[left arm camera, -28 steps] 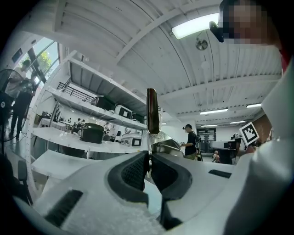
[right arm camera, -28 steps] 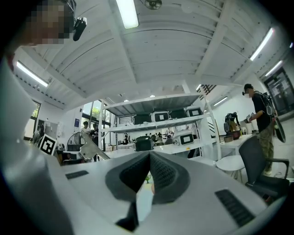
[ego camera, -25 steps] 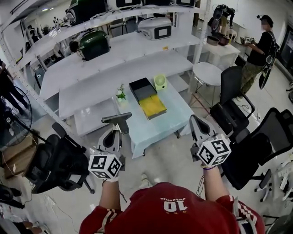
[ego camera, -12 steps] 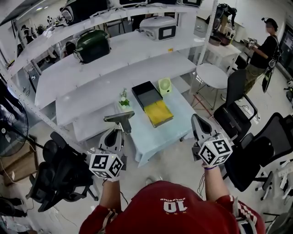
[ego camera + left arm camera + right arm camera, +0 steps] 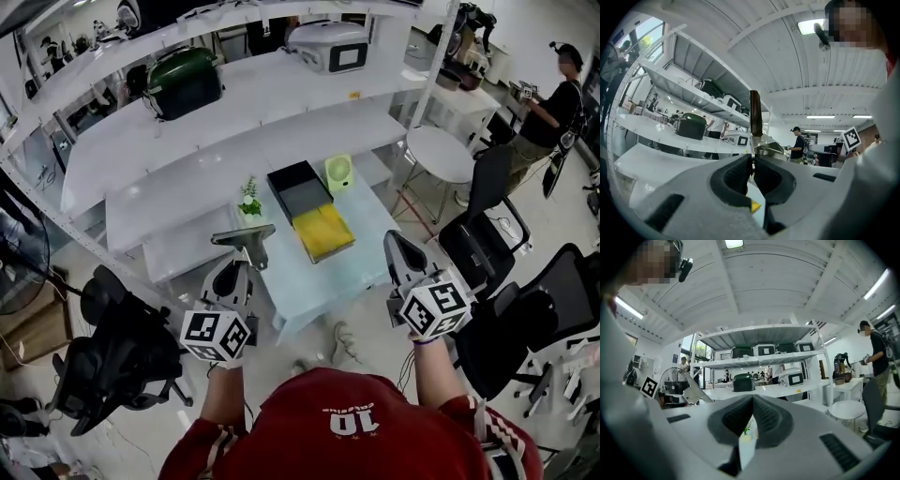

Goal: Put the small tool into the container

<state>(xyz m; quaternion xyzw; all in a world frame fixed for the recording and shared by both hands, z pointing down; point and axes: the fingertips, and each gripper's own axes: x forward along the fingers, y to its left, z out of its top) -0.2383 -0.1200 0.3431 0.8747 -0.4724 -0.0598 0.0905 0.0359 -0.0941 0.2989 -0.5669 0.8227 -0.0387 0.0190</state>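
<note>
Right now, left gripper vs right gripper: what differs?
The left gripper is shut on the small tool, whose flat head sticks out past its tips. The right gripper is shut on nothing. In the head view, the left gripper is beside the table's left side and the right gripper beside its right side. Shared: both point forward toward the table with jaws closed.
</note>
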